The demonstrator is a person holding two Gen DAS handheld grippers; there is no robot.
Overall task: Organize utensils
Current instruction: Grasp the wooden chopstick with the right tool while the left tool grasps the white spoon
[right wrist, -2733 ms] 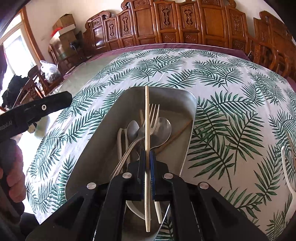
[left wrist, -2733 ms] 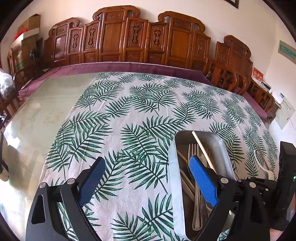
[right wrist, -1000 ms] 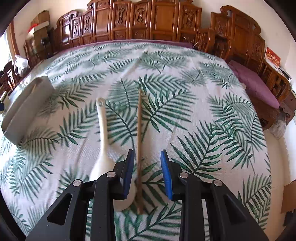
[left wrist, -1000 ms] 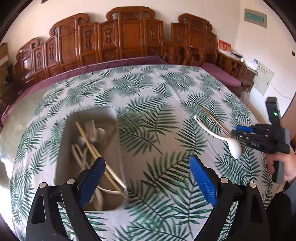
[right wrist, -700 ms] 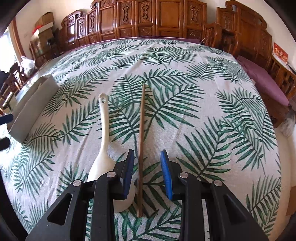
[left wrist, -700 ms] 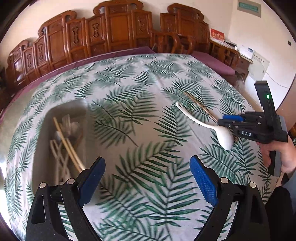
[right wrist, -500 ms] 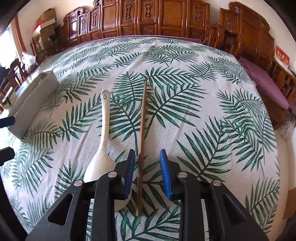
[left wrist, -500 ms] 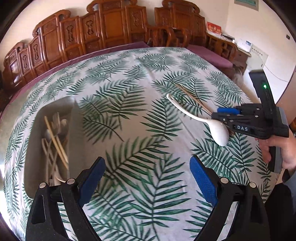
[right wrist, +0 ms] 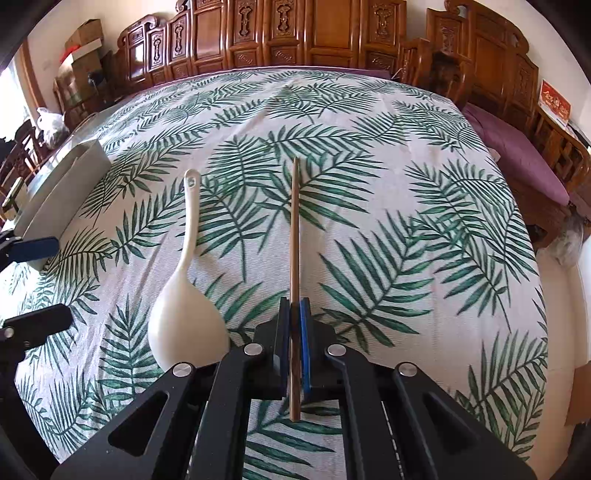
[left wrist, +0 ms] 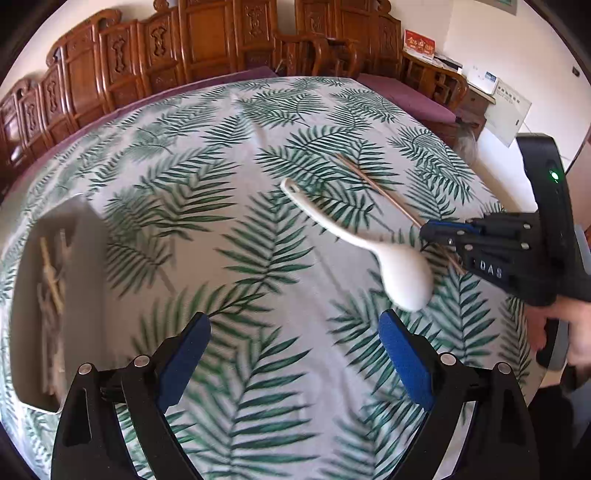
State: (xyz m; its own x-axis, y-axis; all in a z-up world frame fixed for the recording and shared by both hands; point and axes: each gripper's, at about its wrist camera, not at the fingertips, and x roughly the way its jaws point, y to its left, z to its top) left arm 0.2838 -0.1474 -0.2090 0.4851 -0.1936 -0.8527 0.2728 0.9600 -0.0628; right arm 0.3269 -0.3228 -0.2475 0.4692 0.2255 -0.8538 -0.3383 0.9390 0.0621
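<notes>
Left wrist view: the left gripper (left wrist: 293, 354) is spread wide with nothing between its blue pads, hanging over the worktop (left wrist: 258, 155) with the palm-leaf cloth. Off to the left edge sits the grey metal tray (left wrist: 92, 295), with a pile of utensils (left wrist: 51, 280) in it, too blurry to sort out which is which. Further out on the cloth lies the white spoon (left wrist: 391, 266), bowl end nearer the camera, handle pointing away. Just to its right is the brown chopstick (left wrist: 373, 188), running roughly parallel to the spoon handle, and the right gripper (left wrist: 430, 234) has its tips at the near end of that stick. A hand (left wrist: 569, 332) is on the handle at the right edge

Right wrist view: the right gripper (right wrist: 294, 321) is clamped on the chopstick (right wrist: 294, 229), jaws pressed against it on both sides, with the stick pointing straight ahead and a short bit poking back behind the pads. Can't tell if the far end is touching the cloth. The spoon (right wrist: 184, 306) lies just left of it, apart from the stick. The tray (right wrist: 62, 184) is well off at the far left, only its outer wall showing, and the left gripper's fingers (right wrist: 35, 247) peek in at the left edge. Carved wooden chairs (right wrist: 332, 33) line the back wall
</notes>
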